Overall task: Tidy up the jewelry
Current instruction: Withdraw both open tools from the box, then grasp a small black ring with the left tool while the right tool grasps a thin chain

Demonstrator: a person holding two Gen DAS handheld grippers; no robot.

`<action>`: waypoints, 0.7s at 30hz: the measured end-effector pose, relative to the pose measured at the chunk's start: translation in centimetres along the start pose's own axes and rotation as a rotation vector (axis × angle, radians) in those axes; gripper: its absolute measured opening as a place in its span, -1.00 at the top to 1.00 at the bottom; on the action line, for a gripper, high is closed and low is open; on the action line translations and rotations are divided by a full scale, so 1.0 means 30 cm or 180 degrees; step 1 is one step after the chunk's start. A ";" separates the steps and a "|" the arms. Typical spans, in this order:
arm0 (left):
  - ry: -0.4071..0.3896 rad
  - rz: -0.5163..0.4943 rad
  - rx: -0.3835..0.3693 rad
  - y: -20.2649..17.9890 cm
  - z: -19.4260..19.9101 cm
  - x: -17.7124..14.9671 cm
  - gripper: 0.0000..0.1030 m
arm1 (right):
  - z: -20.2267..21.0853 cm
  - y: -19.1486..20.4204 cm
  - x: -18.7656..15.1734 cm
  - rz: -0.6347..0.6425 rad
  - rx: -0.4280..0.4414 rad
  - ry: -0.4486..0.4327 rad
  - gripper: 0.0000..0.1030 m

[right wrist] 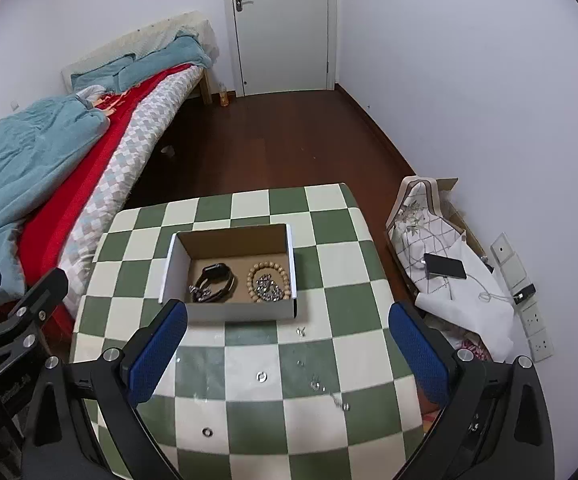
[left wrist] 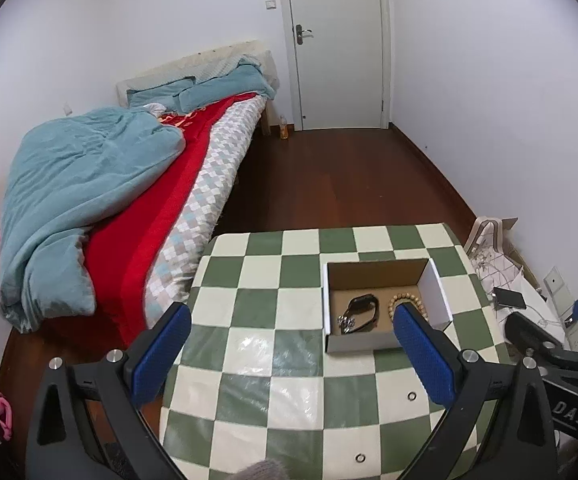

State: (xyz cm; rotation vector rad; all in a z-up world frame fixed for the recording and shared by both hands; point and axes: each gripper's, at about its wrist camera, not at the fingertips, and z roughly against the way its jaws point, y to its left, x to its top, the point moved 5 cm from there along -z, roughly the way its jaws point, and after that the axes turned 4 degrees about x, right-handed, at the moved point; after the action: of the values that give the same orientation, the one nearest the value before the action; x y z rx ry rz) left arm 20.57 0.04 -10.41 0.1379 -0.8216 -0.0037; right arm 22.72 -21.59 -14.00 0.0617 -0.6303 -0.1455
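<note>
A: Where does the jewelry sit?

B: Most of it lies in the open cardboard box [right wrist: 231, 270] on the green-and-white checked tabletop [right wrist: 329, 240]. The box's long axis runs left to right across the right wrist view, with its open top facing up.

A: And what is inside?

B: A black watch [right wrist: 215, 280] lies in the left half, its strap looped and its face turned toward the far wall of the box. A wooden bead bracelet [right wrist: 268, 280] lies flat in the right half, and a silver chain [right wrist: 267, 292] is heaped inside its ring. A small silver piece [right wrist: 199, 291] touches the watch strap on the near left.

A: Anything outside the box?

B: Yes. Small metal rings [right wrist: 262, 377] and loose silver bits [right wrist: 315, 384] are scattered on the tabletop nearer than the box; they are too small to name exactly.

A: The tools?

B: The left hand-held gripper [left wrist: 291, 356] hangs above the near tabletop with its blue pads spread wide and nothing between them. The right hand-held gripper [right wrist: 287, 354] is likewise spread wide and empty, pointing toward the box's near wall.

A: Beyond the tabletop?

B: A bed [right wrist: 89, 128] with a teal quilt at the left, and a white door [right wrist: 281, 20] at the far end.
</note>
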 end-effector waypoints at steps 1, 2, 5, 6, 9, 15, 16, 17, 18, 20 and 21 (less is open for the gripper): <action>-0.0003 -0.0003 0.0014 0.004 0.006 -0.010 -1.00 | 0.011 -0.004 -0.014 -0.0022 0.0001 -0.0003 -0.98; 0.0006 -0.0003 0.0041 0.010 0.010 -0.026 -1.00 | 0.020 -0.012 -0.033 -0.0058 0.0012 0.0008 -0.98; 0.0103 -0.0007 0.0148 0.020 -0.004 -0.098 -1.00 | 0.019 -0.055 -0.106 -0.0159 -0.0004 0.0097 -0.98; 0.0156 -0.0045 0.0176 0.017 -0.018 -0.128 -1.00 | 0.011 -0.069 -0.125 -0.0182 -0.0012 0.0136 -0.98; 0.0417 -0.0176 0.0220 -0.001 -0.081 -0.236 -1.00 | -0.045 -0.133 -0.206 -0.0310 -0.0067 0.0333 -0.97; 0.1079 -0.0358 0.0052 -0.067 -0.228 -0.473 -0.96 | -0.180 -0.260 -0.352 -0.0457 -0.0182 0.0693 -0.45; 0.1181 -0.0391 0.0006 -0.086 -0.244 -0.505 -0.94 | -0.203 -0.280 -0.377 -0.0484 -0.0192 0.0757 -0.43; 0.1278 -0.0430 -0.0044 -0.107 -0.261 -0.538 -0.86 | -0.219 -0.296 -0.393 -0.0503 -0.0199 0.0793 -0.43; 0.1352 -0.0475 -0.0088 -0.131 -0.274 -0.571 -0.77 | -0.233 -0.308 -0.409 -0.0525 -0.0203 0.0827 -0.43; 0.1463 -0.0552 -0.0155 -0.174 -0.296 -0.615 -0.71 | -0.269 -0.340 -0.449 -0.0597 -0.0188 0.0911 -0.43; 0.1488 -0.0583 -0.0178 -0.192 -0.303 -0.629 -0.70 | -0.283 -0.350 -0.463 -0.0625 -0.0184 0.0948 -0.43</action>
State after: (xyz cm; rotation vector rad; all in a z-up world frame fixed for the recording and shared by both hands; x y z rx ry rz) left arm 14.64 -3.49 -30.98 0.1534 -0.3399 -0.1614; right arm 15.44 -29.72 -30.01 0.0875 -0.3215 -0.3377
